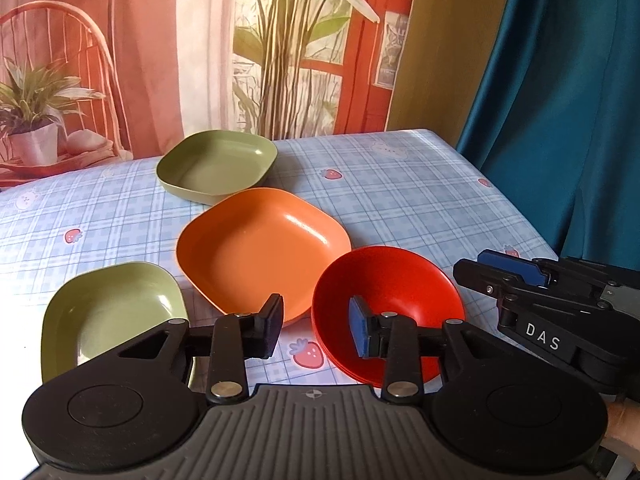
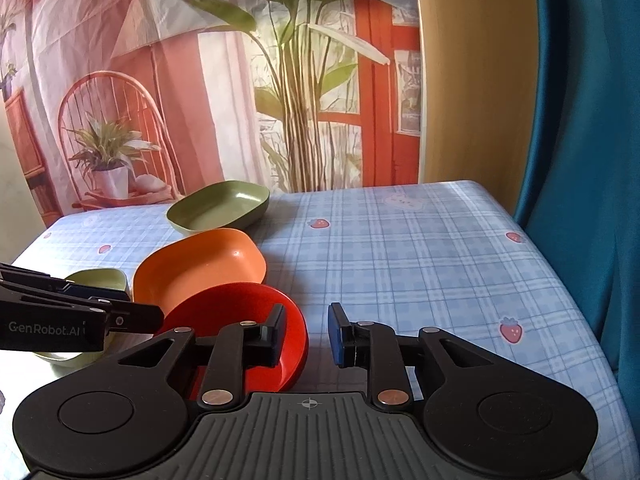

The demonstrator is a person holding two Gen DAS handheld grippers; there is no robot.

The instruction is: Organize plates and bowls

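Checked tablecloth [image 1: 400, 200] carries green plates [image 1: 218, 168], perhaps touching orange plate [image 1: 260, 248].

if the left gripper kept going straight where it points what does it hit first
Probably the tablecloth in the gap between the orange plate and red bowl; the left gripper is open and empty. Depth is unclear.

A red bowl [image 1: 388, 312], an orange dish [image 1: 262, 248] and two olive-green dishes, near [image 1: 108, 316] and far [image 1: 218, 166], sit on a pale blue plaid tablecloth [image 1: 400, 200] printed with pink strawberries. A teal curtain [image 1: 568, 100] hangs alongside.
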